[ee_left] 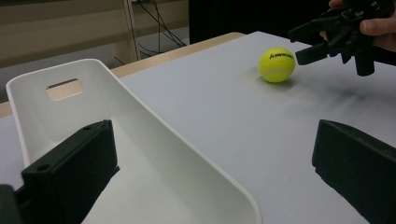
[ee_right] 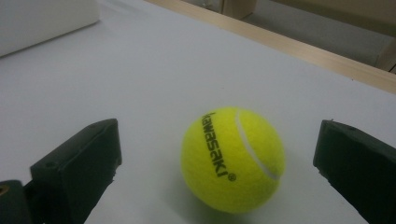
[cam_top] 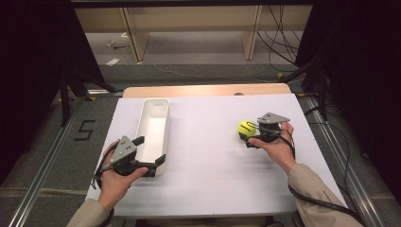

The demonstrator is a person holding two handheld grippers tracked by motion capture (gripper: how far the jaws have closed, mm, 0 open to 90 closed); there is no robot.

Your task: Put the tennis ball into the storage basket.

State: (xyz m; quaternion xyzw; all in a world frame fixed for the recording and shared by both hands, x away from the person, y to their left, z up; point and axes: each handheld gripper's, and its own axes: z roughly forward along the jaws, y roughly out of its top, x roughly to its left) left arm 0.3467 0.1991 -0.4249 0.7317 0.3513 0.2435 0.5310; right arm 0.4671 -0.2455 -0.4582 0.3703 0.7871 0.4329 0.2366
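White sheeting covers the table [cam_top: 208, 170], with a strip of bare wood along its far edge and a dark floor with cables beyond.

At the right gripper [cam_top: 250, 135] the jaws stand wide apart, one on each side of the tennis ball [cam_top: 246, 128], neither touching it. In the right gripper view the ball [ee_right: 232, 159] sits on the sheet between the two black jaws, with clear gaps to both (the word "Kawasaki" is printed in black down its face, beside a white seam). The right hand [cam_top: 276, 146] wraps the gripper body from behind the ball, and a cable trails back along the beige sleeve.

At the left gripper [cam_top: 153, 156] the jaws are also spread wide and hold nothing. They straddle the near end of the white tray [cam_top: 164, 118]: in the left gripper view one jaw hangs inside the tray [ee_left: 154, 135], the other outside it over bare sheet. The left hand [cam_top: 116, 177] grips the body just short of the tray's near end.

Measured from the ball, the tray lies well apart, a long narrow tub with a handle slot in its far wall, and it is empty. From the left gripper view the ball [ee_left: 277, 64] rests far off, just beside the tips of the right gripper [ee_left: 308, 44].
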